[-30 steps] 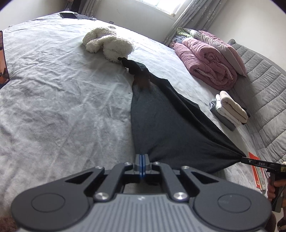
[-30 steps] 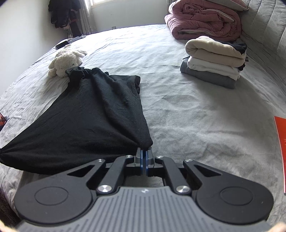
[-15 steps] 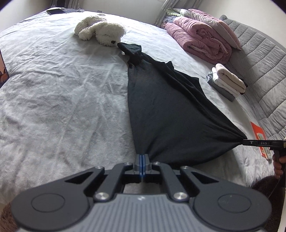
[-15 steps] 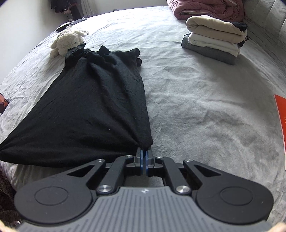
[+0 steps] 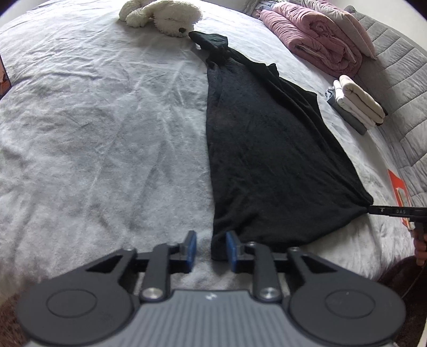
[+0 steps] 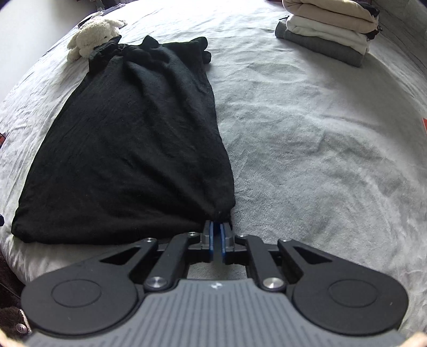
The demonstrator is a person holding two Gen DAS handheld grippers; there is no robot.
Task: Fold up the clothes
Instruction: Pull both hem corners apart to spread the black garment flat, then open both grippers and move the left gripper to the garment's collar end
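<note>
Grey bedspread (image 5: 93, 138) with a black garment (image 5: 267, 149) laid out flat on it, hem end nearest the cameras.

Left gripper (image 5: 210, 249) is opening, its blue pads already off the cloth, one hem corner lying loose between them. Right gripper (image 6: 216, 236) is just starting to open, gap still narrow, other corner bunched at its tips. White plush toy (image 5: 162, 14) touches the far end; folded clothes stack (image 6: 328, 32) well apart.

both claws opening: left claw (image 5: 210, 249), right claw (image 6: 217, 240)
</note>
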